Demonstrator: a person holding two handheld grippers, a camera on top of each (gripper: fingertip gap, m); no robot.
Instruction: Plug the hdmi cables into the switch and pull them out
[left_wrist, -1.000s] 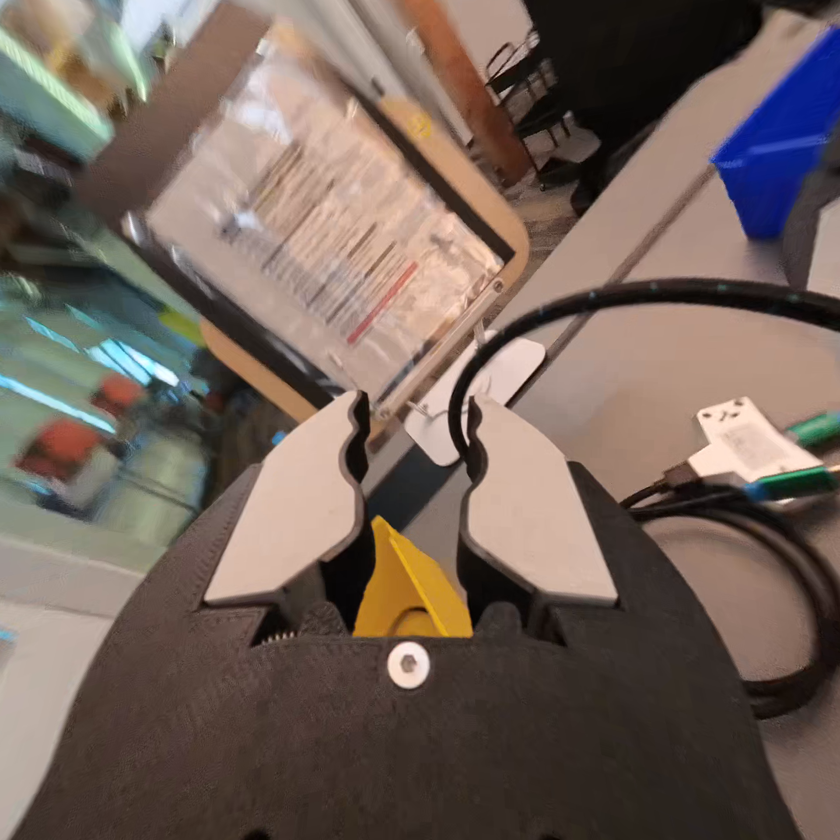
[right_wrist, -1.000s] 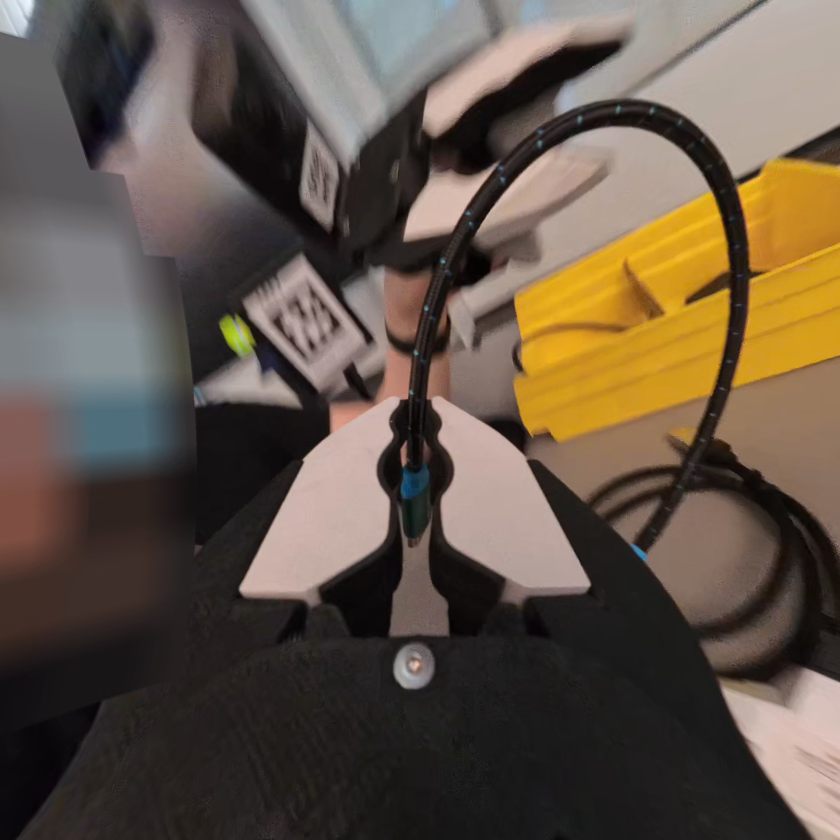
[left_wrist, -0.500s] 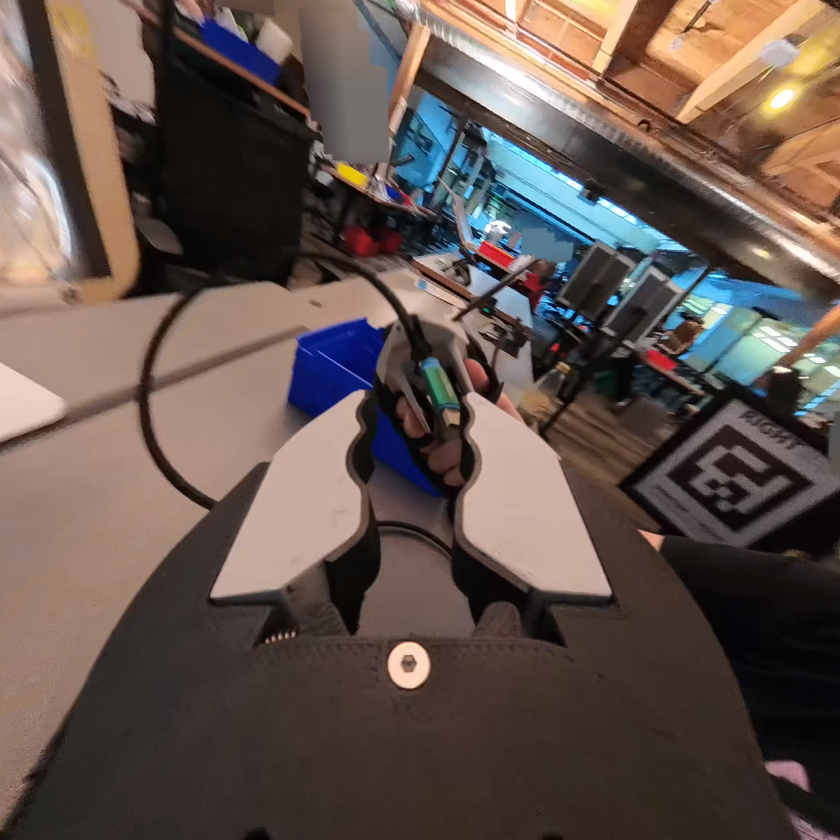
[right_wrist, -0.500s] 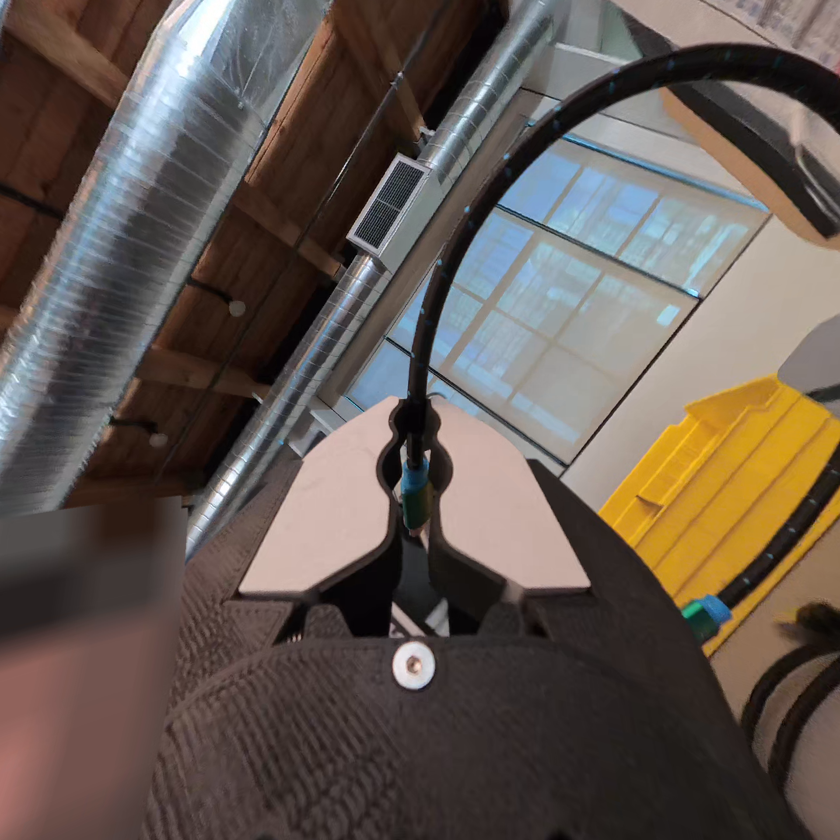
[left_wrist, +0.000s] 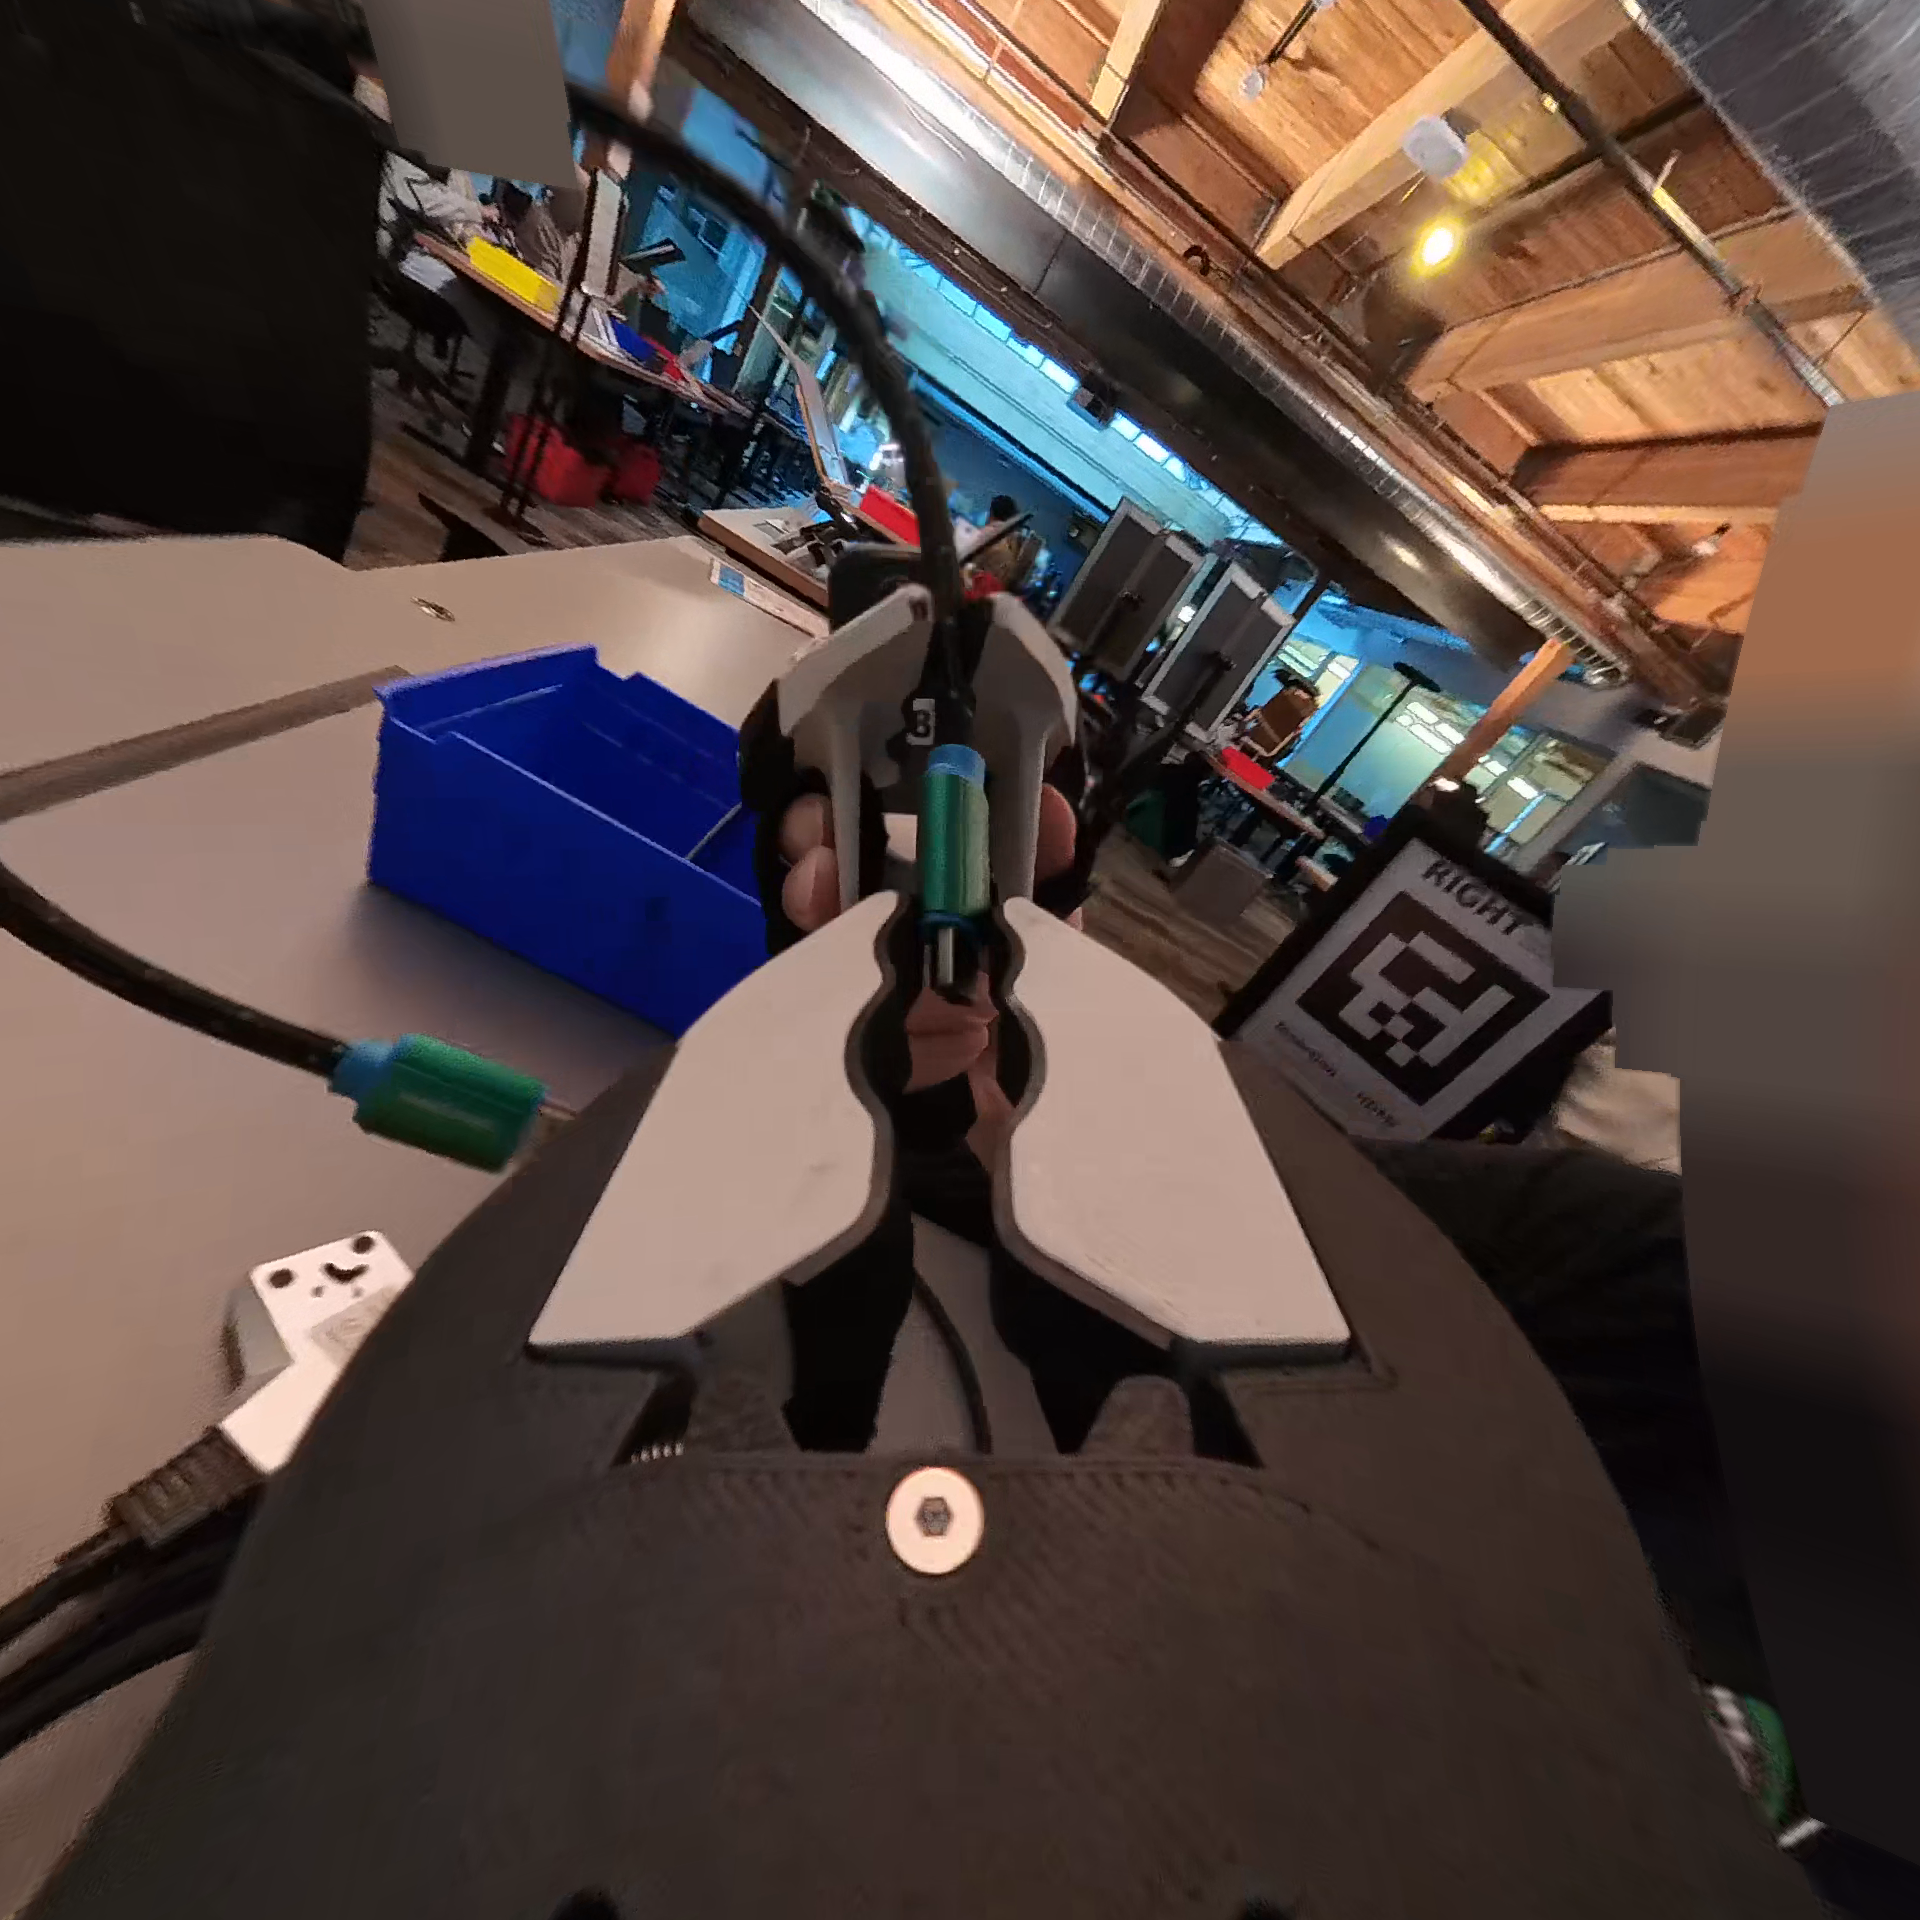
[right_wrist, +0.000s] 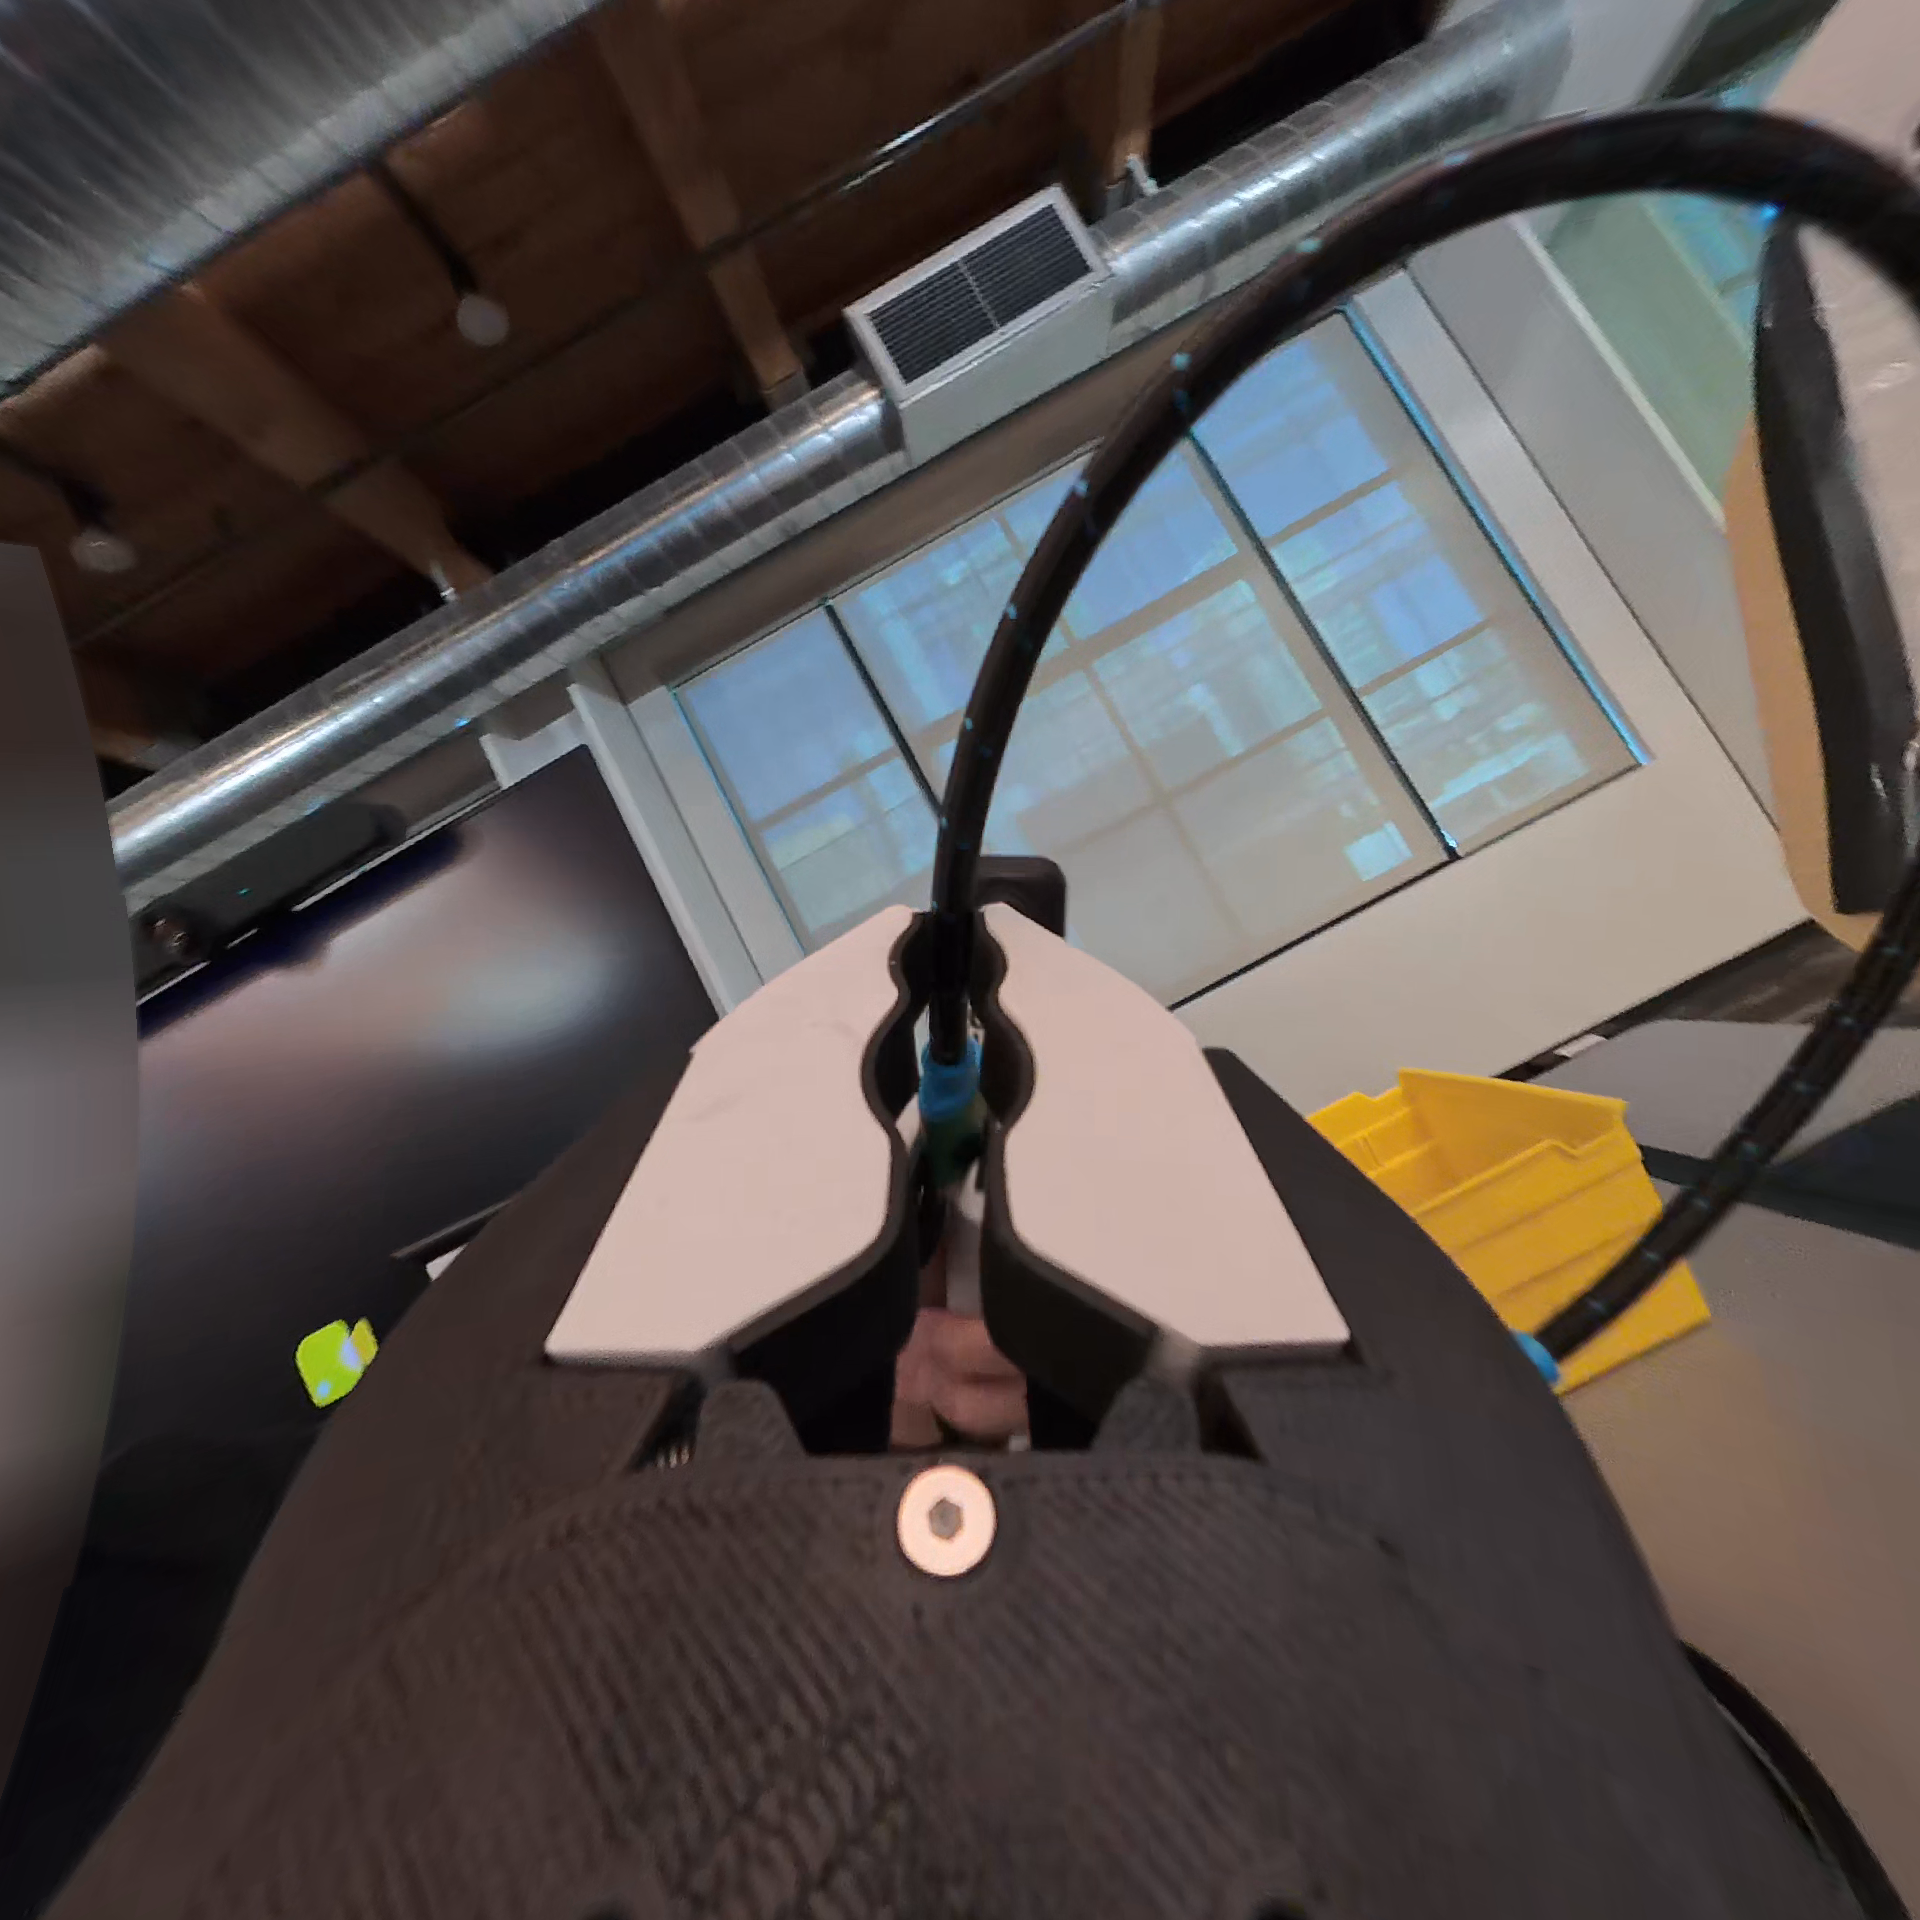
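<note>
In the left wrist view we are looking along the left tongs (left_wrist: 943, 920), whose two grey fingers are standing parted with nothing clamped between them. The metal tip of the green HDMI plug (left_wrist: 954, 847) is reaching into the gap at their tips, though we cannot tell whether it is touching either finger. That plug is pointing down toward us, gripped higher up by the right tongs (left_wrist: 940, 623), which are facing the left pair head-on; a person's fingers (left_wrist: 805, 868) are wrapping the handle behind them. The braided black cable (left_wrist: 894, 416) is arching up and away from that grip.

Down to the left, a second green plug (left_wrist: 447, 1099) is lying on the grey tabletop (left_wrist: 156, 1195), beside the left tongs' body, with the white switch (left_wrist: 301, 1340) just nearer to us and partly hidden. Farther off a blue bin (left_wrist: 561, 821) is sitting on the tabletop.

In the right wrist view the right tongs (right_wrist: 940, 920) are tilting upward toward the ceiling, closed on the same plug (right_wrist: 948, 1101) at its blue collar, the cable (right_wrist: 1039, 582) looping out overhead and down to the right. A yellow bin (right_wrist: 1496, 1184) is resting beyond.
</note>
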